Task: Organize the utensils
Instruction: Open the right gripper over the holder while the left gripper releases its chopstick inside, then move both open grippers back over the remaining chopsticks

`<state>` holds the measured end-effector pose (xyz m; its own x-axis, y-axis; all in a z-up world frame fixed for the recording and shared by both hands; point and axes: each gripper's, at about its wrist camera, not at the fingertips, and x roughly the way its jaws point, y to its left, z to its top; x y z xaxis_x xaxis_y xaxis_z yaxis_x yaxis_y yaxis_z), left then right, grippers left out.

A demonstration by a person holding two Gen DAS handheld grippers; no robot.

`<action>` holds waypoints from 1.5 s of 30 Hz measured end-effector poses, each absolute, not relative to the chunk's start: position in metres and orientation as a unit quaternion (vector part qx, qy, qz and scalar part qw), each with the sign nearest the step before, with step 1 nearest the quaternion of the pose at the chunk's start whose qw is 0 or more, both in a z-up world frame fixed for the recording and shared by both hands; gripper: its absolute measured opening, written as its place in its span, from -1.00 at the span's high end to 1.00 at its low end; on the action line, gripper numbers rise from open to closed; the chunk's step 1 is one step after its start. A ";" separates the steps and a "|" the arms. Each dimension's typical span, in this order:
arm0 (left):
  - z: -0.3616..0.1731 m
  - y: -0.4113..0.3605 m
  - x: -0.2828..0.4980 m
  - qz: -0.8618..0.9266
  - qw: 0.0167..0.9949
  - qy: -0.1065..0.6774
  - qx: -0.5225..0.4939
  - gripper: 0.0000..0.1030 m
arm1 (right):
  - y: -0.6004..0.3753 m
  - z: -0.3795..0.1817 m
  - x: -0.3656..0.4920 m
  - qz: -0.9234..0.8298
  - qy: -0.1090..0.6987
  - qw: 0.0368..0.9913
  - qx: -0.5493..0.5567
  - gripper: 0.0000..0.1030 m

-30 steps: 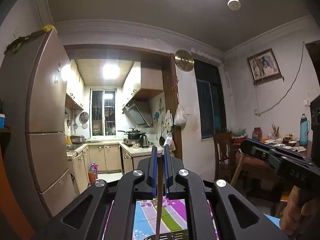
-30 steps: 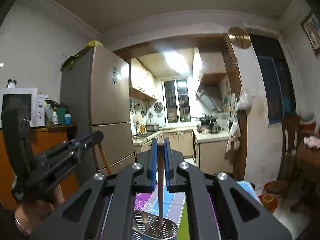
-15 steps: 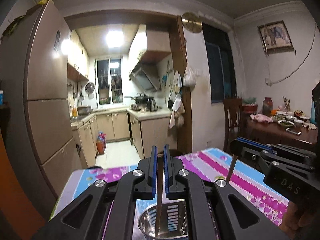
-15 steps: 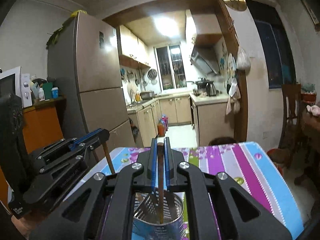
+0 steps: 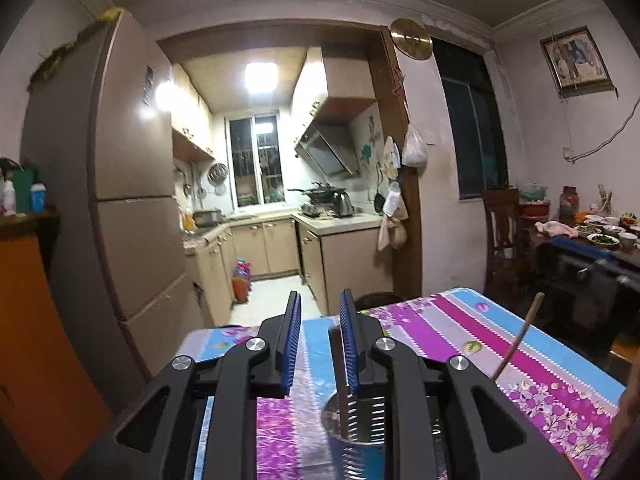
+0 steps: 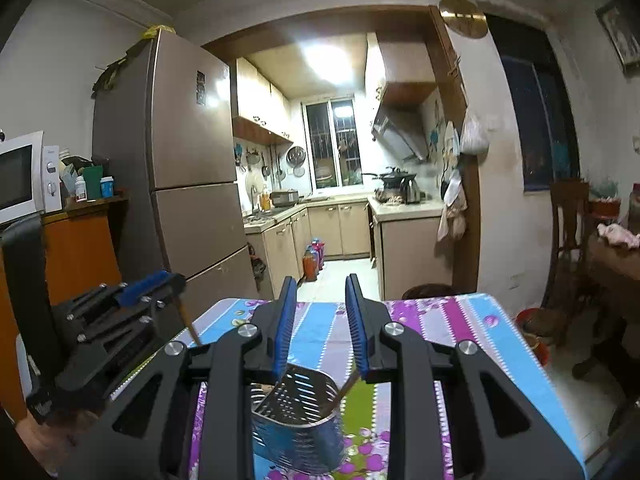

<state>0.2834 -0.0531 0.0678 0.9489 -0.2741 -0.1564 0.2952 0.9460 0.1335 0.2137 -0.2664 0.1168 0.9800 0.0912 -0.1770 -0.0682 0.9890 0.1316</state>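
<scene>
Steel holder (image 6: 296,420) on the striped tablecloth (image 6: 460,344) now has both chopsticks (image 6: 347,387) leaning inside. Left gripper (image 5: 319,340) and right gripper (image 6: 321,320) jaws have just been opening, nothing between them. Risk: a finger clips the rim on withdrawal, tipping it.
</scene>
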 end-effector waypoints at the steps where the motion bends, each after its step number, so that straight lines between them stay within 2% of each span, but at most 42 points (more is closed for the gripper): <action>1: 0.069 -0.051 0.281 -0.141 0.985 0.067 0.078 0.59 | -0.269 0.119 0.206 0.038 0.087 0.994 0.061 0.54; 7: 0.072 -0.030 0.245 -0.107 0.988 0.058 0.094 0.58 | -0.282 0.122 0.161 0.035 0.083 0.995 0.048 0.53; 12: 0.064 0.005 0.195 -0.100 0.987 0.058 0.109 0.35 | -0.287 0.107 0.106 0.036 0.097 0.994 0.014 0.40; 18: 0.045 0.066 0.128 -0.096 0.986 0.085 0.104 0.25 | -0.293 0.067 0.039 0.011 0.131 0.990 -0.043 0.32; 25: 0.004 0.104 0.065 -0.100 0.982 0.128 0.095 0.16 | -0.306 0.009 -0.012 -0.013 0.212 0.977 -0.024 0.32; 29: -0.032 0.099 0.036 -0.130 0.970 0.179 0.098 0.16 | -0.302 -0.021 -0.034 -0.004 0.263 0.965 0.009 0.32; 35: -0.087 0.058 0.001 -0.215 0.938 0.251 0.101 0.16 | -0.271 -0.047 -0.055 0.039 0.293 0.955 0.006 0.32; 40: -0.105 0.028 -0.011 -0.250 0.926 0.260 0.113 0.16 | -0.235 -0.061 -0.061 0.098 0.298 0.949 -0.015 0.33; 45: -0.113 0.021 -0.009 -0.245 0.928 0.260 0.108 0.16 | -0.216 -0.069 -0.057 0.109 0.302 0.947 -0.022 0.44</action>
